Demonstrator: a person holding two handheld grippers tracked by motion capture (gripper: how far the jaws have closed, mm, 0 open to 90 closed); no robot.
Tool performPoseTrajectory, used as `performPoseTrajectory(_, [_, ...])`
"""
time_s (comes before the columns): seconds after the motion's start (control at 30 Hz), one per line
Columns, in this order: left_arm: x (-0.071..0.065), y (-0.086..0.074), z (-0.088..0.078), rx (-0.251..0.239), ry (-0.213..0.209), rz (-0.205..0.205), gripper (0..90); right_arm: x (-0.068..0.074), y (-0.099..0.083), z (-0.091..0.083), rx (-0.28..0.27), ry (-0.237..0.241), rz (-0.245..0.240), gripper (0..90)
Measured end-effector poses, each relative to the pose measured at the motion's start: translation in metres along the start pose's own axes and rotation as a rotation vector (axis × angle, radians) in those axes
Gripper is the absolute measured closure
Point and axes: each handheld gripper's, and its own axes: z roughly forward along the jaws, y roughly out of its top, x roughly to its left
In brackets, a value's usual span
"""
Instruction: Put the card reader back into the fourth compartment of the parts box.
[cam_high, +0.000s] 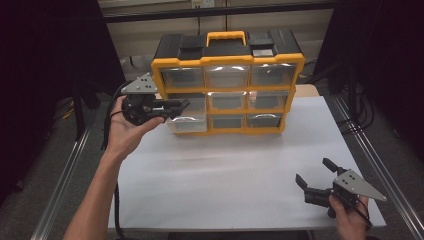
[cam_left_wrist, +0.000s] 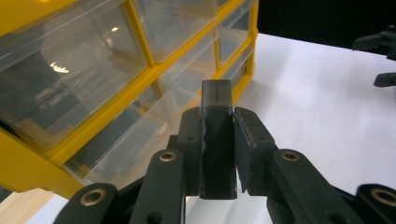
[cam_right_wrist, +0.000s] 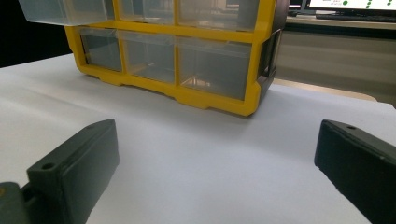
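Holding one small dark rectangular block, our left gripper hovers beside the yellow-and-black cabinet of nine clear plastic drawers, one pulled out; our right gripper rests wide apart on the white counter.

The white table top was lit brightly and evenly from above, while the surroundings of the yellow organizer were left nearly black. Small glare spots were seen on its clear drawers. A soft shadow was cast in front of the organizer. The near jaws were blurred in both gripper views.
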Motion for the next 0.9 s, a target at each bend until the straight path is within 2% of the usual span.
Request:
performPoseTrajectory(0.13, [0.004, 0.003, 0.003, 0.011, 0.002, -0.009, 73.9, 0.000, 0.000, 0.000, 0.000, 0.002, -0.001, 0.0])
performPoseTrajectory(0.33, [0.005, 0.009, 0.011, 0.056, 0.007, 0.017, 73.9, 0.000, 0.000, 0.000, 0.000, 0.001, -0.002, 0.0])
performPoseTrajectory(0.7, [0.019, 0.012, 0.021, 0.079, -0.007, -0.014, 73.8, 0.000, 0.000, 0.000, 0.000, 0.002, -0.003, 0.0])
performPoseTrajectory(0.9, [0.031, 0.012, 0.029, 0.115, -0.005, -0.036, 73.9, 0.000, 0.000, 0.000, 0.001, 0.000, -0.001, 0.0])
